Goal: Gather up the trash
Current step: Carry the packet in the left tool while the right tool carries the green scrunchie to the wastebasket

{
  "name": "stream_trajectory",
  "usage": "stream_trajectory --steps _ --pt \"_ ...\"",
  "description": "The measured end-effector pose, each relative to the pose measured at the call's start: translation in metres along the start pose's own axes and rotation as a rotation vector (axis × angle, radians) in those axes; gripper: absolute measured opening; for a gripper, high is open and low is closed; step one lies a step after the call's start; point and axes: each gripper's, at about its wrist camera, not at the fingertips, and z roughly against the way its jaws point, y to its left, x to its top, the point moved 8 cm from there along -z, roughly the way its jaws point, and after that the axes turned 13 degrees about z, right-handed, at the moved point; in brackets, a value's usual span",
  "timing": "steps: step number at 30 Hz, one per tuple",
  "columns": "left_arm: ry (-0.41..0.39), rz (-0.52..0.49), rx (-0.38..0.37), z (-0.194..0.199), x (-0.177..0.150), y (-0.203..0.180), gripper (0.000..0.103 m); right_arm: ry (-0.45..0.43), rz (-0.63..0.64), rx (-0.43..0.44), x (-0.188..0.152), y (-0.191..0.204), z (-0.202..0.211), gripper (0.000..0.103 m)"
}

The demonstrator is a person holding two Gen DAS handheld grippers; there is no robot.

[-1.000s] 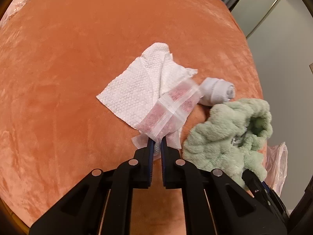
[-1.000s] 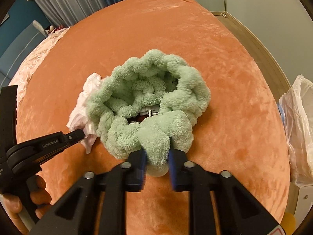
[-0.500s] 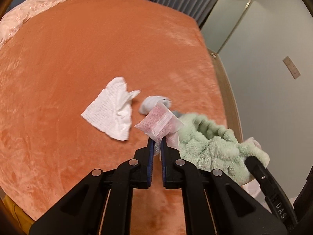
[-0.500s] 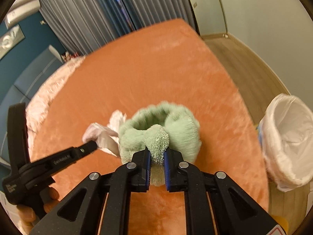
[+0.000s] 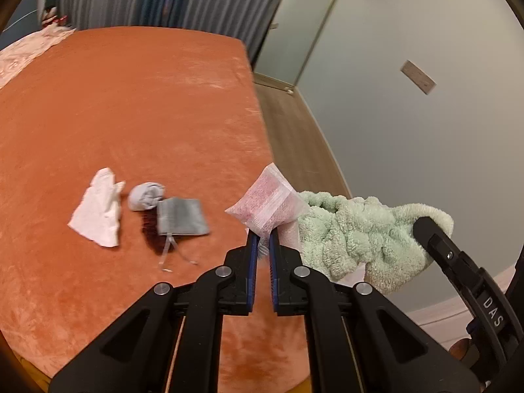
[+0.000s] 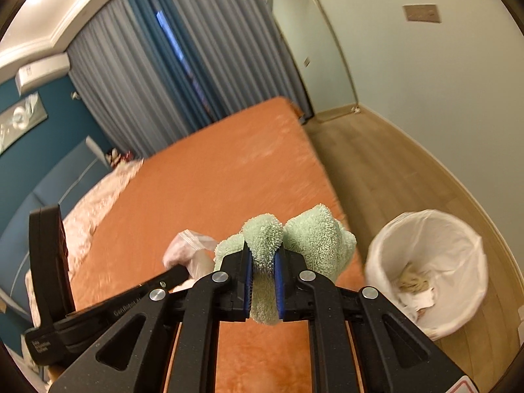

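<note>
Left hand-held gripper (image 5: 261, 244) is clamped on a small clear packet of pink granules (image 5: 267, 201), held in the air over the bed's (image 5: 131, 104) right edge. Right hand-held gripper (image 6: 263, 263) is pinched tight on a fluffy mint-green plush fabric item (image 6: 294, 232), also off the bed, just right of the packet. On the orange bed near its right edge lie a crumpled paper towel (image 5: 98, 213), a rolled grey sock (image 5: 145, 195) and a grey drawstring pouch (image 5: 181, 216); the white-lined trash bin (image 6: 425, 271) stands on the floor beside the bed, paper scraps inside.
</note>
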Motion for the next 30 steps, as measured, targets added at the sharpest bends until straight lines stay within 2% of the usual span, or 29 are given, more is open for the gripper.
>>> stream_trajectory --steps 6,12,20,30 --pt "0.026 -0.08 -0.051 -0.009 -0.021 -0.065 0.006 -0.051 -0.036 -0.079 0.011 -0.055 0.033 0.011" --pt "0.054 -0.144 -0.074 -0.022 -0.044 -0.111 0.007 -0.074 -0.073 -0.139 0.01 -0.096 0.055 0.011" --pt "0.102 -0.199 -0.103 -0.049 -0.064 -0.144 0.007 -0.081 -0.108 -0.187 0.003 -0.132 0.064 0.011" --pt "0.148 -0.242 -0.122 -0.077 -0.082 -0.167 0.007 -0.074 -0.155 -0.229 -0.008 -0.167 0.068 0.011"
